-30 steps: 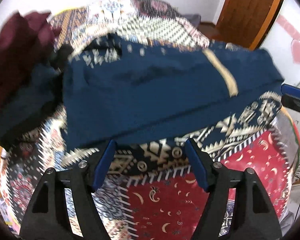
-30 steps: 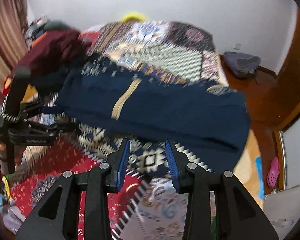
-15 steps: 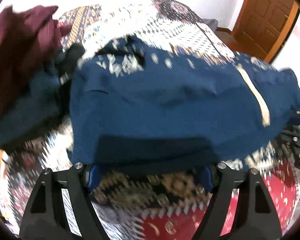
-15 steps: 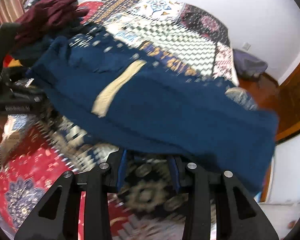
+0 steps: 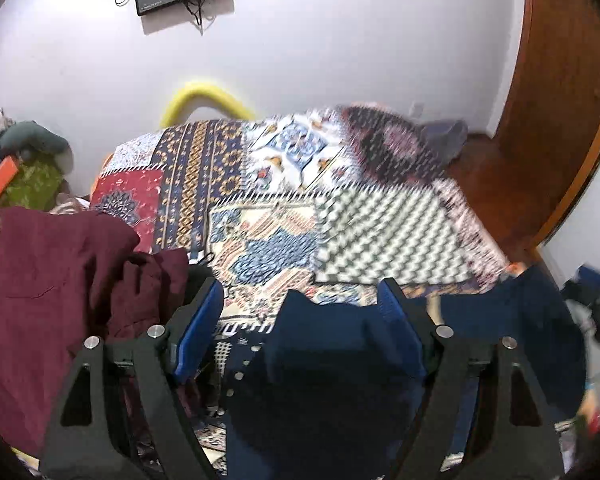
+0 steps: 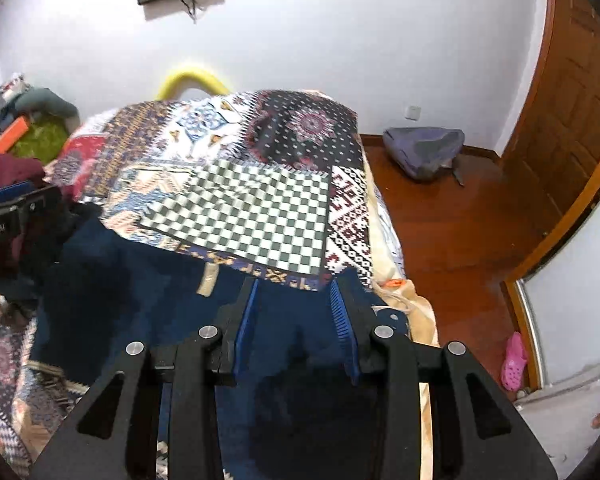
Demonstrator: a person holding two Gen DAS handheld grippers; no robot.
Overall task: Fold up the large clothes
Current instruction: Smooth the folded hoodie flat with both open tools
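In the left wrist view, the left gripper (image 5: 302, 312) is hanging over the near part of a patchwork bedspread (image 5: 260, 216), its jaws wide and opening further — the navy garment (image 5: 328, 364) is lying between and under the blue pads (image 5: 200, 332), though no pad is pressing on it. A maroon garment (image 5: 52, 296) is sitting heaped at the left, just beside the left finger. In the right wrist view, the right gripper (image 6: 294, 320) is pointing down over the same navy garment (image 6: 140, 300), which is spreading across the near end of the bed; its jaws are standing narrowly apart with the cloth beneath them — whether the pads are pinching a fold I cannot tell. A grey bag (image 6: 424, 152) is lying on the wooden floor (image 6: 452, 240).
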